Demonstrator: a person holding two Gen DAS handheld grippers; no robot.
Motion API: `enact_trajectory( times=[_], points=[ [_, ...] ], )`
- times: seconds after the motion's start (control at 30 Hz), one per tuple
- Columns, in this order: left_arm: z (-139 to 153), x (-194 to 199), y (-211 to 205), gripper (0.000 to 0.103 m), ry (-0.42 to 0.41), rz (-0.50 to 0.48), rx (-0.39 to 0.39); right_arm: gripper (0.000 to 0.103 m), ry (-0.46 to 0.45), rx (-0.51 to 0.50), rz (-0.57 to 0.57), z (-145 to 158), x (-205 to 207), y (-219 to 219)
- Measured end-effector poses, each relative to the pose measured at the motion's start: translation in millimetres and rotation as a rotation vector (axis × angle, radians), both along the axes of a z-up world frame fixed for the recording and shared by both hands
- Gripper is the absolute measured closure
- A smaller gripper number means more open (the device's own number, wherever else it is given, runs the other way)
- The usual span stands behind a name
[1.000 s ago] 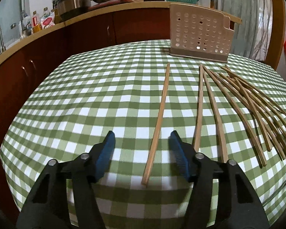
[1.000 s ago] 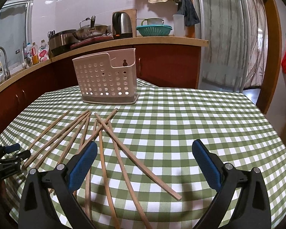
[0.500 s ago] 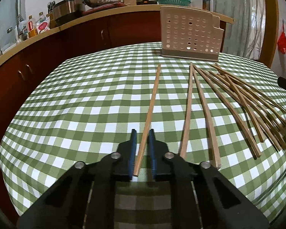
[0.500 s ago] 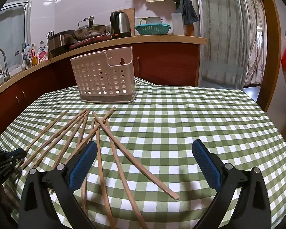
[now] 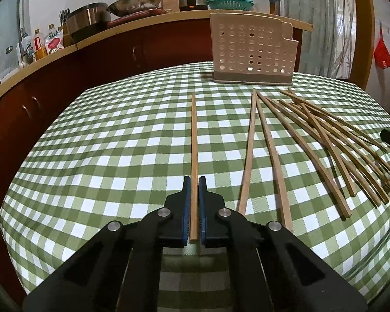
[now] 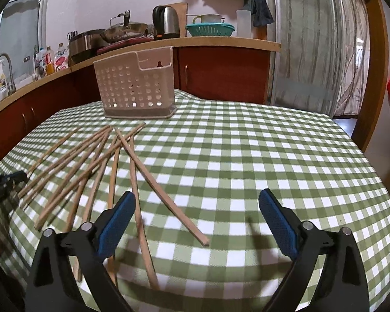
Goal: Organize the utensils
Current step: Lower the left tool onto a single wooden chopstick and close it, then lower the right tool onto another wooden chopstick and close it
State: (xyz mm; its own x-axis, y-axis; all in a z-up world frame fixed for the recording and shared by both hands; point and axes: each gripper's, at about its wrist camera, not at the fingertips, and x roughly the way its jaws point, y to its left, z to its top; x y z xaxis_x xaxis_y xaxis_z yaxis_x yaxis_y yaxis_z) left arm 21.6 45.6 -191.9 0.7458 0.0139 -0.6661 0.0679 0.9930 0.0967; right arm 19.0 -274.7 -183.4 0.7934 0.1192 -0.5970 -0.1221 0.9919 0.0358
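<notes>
checked tablecloth [image 6: 247,156], perforated utensil caddy [image 6: 135,88] (contents unseen)

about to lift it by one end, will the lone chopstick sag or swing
The chopstick lies straight, so probably stiff. Left gripper pinches only its near end, so the far tip may droop. It looks thin and light.
</notes>
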Motion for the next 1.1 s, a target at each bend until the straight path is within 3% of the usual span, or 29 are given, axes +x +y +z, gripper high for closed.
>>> enact_trajectory(
  times=[0.07,0.4,0.47,0.57,1.0,1.1],
  points=[
    [0.6,0.6,-1.9,0.096,-0.004,-0.005,0.004,0.045,0.026,0.01,0.016,-4.9,1.2,-0.5],
    [-0.6,0.9,-3.5,0.096,0.0,-0.01,0.004,0.07,0.054,0.006,0.093,-18.9,-0.7,8.5],
    [-0.8,1.3,-3.9,0.096,0.002,-0.011,0.002,0.081,0.048,0.01,0.095,-18.6,-3.3,6.0],
    [-1.1,1.2,-4.4,0.096,0.001,-0.012,0.001,0.089,0.038,0.013,0.106,-17.9,-8.5,2.8],
    [-2.8,1.4,-6.5,0.096,0.003,-0.007,0.002,0.089,-0.04,0.01,0.131,-24.5,-29.9,3.0],
    [-2.9,0.8,-6.1,0.096,0.002,-0.007,0.002,0.094,-0.052,-0.006,0.128,-24.2,-33.1,5.7]
  ],
)
